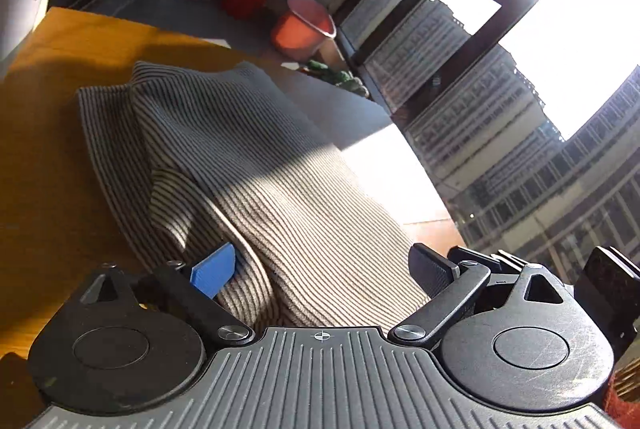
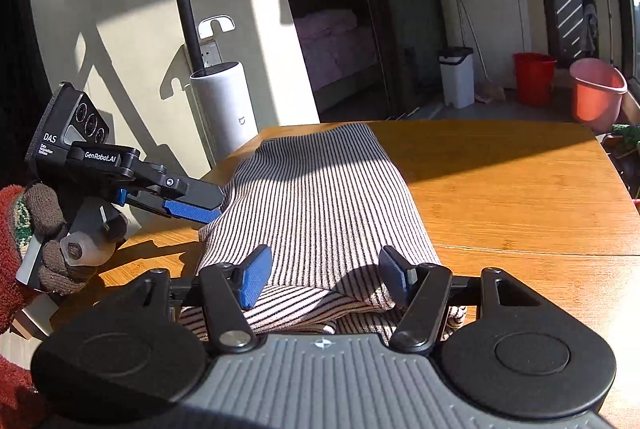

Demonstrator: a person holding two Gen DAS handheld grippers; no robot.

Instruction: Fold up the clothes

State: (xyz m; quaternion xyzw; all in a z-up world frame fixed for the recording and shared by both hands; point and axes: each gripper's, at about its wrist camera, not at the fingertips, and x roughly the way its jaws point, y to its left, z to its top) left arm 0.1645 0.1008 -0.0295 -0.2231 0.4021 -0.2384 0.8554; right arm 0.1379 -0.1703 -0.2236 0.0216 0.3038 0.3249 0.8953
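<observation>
While sunlight falls across the wooden table point(image 2: 500, 189), the scene reads from left to right as follows.

Gloved hand point(image 2: 52, 241): at far left of the right wrist view, in a brown knit glove, wrapped around the handle of the left hand-held gripper.

Left hand-held gripper point(image 2: 204, 207): ahead and to the left of the right hand-held gripper, its blue pads reaching the left edge of the cloth. In that view the fingers look close together on the fabric edge; in its own view they stand apart with cloth bulging between them, so I cannot tell whether it truly clamps.

Striped garment point(image 2: 320, 197): a folded cloth of thin dark and pale stripes lying on the table, directly in front of both hand-held grippers, its near edge layered and running under the right one's fingers.

Right hand-held gripper point(image 2: 326, 277): fingers apart, one on each side of the garment's near end, with the top layer lying between them unpinched.

Pink bucket point(image 2: 596, 93): on the floor, far ahead and to the right of the right hand-held gripper, beside a red bucket point(image 2: 534, 77).
</observation>
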